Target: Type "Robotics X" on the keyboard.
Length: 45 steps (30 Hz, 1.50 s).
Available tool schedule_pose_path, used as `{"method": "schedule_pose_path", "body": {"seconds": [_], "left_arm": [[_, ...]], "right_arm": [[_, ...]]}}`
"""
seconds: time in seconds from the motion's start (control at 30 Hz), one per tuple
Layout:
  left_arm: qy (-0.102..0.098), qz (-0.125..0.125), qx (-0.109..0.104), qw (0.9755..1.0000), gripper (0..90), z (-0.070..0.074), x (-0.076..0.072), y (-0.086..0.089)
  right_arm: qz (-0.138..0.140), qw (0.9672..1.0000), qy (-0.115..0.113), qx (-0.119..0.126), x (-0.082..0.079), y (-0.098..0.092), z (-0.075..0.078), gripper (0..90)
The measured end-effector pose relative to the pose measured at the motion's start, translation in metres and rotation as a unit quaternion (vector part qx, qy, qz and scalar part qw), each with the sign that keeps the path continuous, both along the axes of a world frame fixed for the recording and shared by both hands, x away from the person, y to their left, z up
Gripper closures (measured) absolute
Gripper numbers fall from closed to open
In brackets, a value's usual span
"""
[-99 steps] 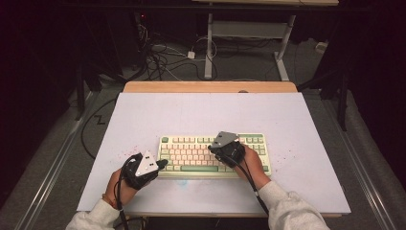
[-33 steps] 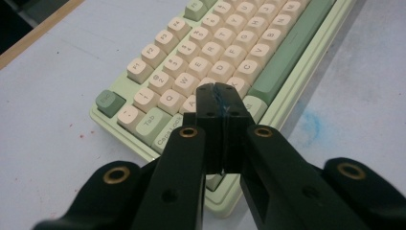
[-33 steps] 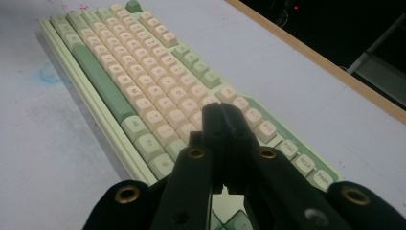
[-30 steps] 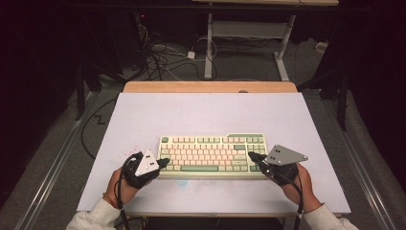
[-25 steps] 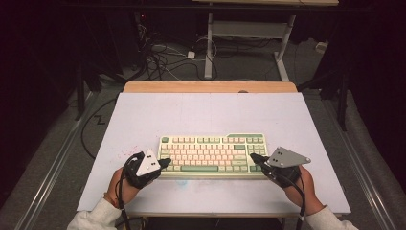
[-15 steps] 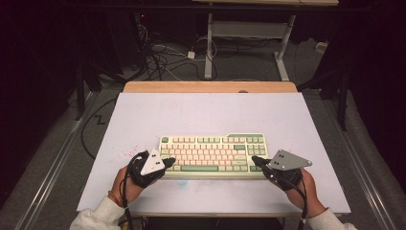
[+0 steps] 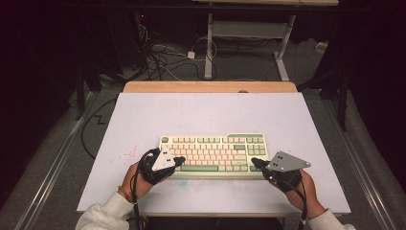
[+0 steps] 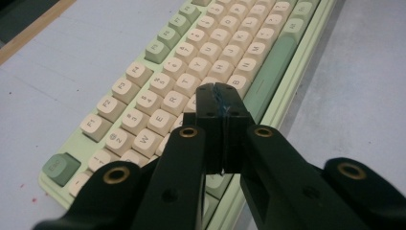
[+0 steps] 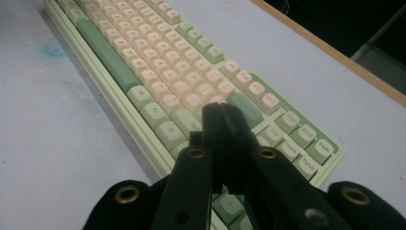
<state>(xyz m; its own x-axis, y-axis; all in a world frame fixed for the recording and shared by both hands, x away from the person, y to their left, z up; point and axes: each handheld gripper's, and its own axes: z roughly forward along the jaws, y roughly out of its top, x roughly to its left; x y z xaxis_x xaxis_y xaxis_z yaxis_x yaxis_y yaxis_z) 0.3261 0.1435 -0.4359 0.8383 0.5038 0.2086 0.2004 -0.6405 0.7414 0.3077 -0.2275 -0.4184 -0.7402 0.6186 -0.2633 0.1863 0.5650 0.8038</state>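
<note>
A pale green keyboard (image 7: 215,153) with cream and green keys lies near the front of the white table (image 7: 210,112). My left gripper (image 7: 179,160) is shut, with nothing in it, and its tips hover over the keyboard's left end. In the left gripper view the shut tips (image 8: 220,93) hang above the letter keys (image 8: 191,72). My right gripper (image 7: 254,163) is shut too, empty, tips over the keyboard's right front corner. From the right gripper view, those tips (image 9: 222,112) stand over the right-hand keys of the keyboard (image 9: 158,76).
The table's wooden far edge (image 7: 210,86) borders a dark floor with cables (image 7: 163,57) and a desk frame (image 7: 249,43). Small red specks (image 7: 129,152) mark the tabletop left of the keyboard. Bare tabletop lies behind and beside the keyboard.
The right gripper has come off the keyboard's right half and now sits at its right front corner. The left gripper has slid right, onto the keyboard's left end.
</note>
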Motion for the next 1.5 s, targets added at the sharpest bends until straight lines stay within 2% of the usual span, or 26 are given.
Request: {"method": "schedule_pose_path", "body": {"seconds": [0.27,0.73,1.2,1.4,1.5], "left_arm": [[0.01,-0.005,-0.001,0.9999,87.4,-0.003,0.006,-0.005],[0.021,-0.012,0.017,0.9996,87.3,-0.01,0.017,-0.018],[0.031,-0.008,0.028,0.9991,87.3,-0.016,0.024,-0.019],[0.034,-0.01,0.036,0.9987,87.3,-0.019,0.026,-0.022],[0.039,-0.006,0.047,0.9981,87.7,-0.021,0.027,-0.023]], "right_arm": [[0.003,1.0,0.002,-0.002,0.0,0.001,-0.001,90.0],[0.006,0.9999,0.006,-0.006,0.001,0.003,-0.002,90.0],[0.006,0.9999,0.008,-0.008,0.001,0.003,-0.003,90.0],[0.008,0.9999,0.01,-0.01,0.001,0.004,-0.004,90.0],[0.008,0.9998,0.013,-0.011,0.001,0.004,-0.004,90.0]]}}
